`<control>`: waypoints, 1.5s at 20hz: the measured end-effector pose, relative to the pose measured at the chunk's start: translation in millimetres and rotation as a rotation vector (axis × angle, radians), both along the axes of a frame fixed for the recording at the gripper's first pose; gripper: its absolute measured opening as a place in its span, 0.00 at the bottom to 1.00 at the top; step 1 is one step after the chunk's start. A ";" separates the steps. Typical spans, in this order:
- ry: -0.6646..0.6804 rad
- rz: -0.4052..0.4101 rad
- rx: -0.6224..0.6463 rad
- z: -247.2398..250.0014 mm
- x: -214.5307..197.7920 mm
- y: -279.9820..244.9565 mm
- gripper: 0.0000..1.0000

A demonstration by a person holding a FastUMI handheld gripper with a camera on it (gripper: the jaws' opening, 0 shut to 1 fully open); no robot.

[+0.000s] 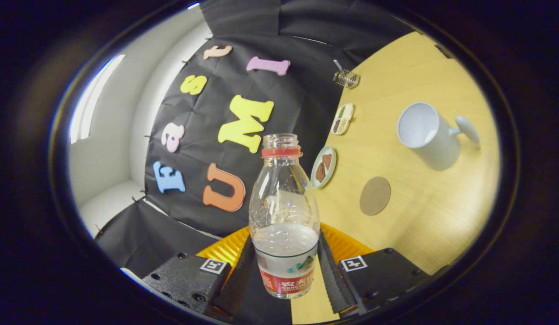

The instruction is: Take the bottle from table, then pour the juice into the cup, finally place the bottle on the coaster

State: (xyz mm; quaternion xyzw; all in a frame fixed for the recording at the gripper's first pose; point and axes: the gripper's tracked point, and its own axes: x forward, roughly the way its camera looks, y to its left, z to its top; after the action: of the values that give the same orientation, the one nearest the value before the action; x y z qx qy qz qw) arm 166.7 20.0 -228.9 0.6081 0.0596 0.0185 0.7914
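Note:
A clear plastic bottle (284,216) with a red neck ring, no cap and a red label sits between my fingers, and my gripper (286,266) is shut on its lower body. Clear liquid fills roughly its lower third. The view is rolled, so the wooden table (423,216) stands tilted to the right of the bottle. A white cup (426,131) with a handle stands on the table well beyond and to the right of the fingers, its mouth facing me. A round brown coaster (375,195) lies on the table between the bottle and the cup.
A small round plate (324,166) with brown pieces lies at the table's edge next to the bottle's shoulder. Further along that edge are a small white tray (342,118) of food and a clear wire-like holder (346,78). Black cloth wall stands behind the bottle.

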 end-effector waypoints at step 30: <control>-0.010 -0.075 0.435 -8.8 1.5 -46.4 0.76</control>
State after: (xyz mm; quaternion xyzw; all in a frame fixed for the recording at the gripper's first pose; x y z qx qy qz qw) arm 168.1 -26.5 -237.7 0.7662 0.0277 0.0042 0.6421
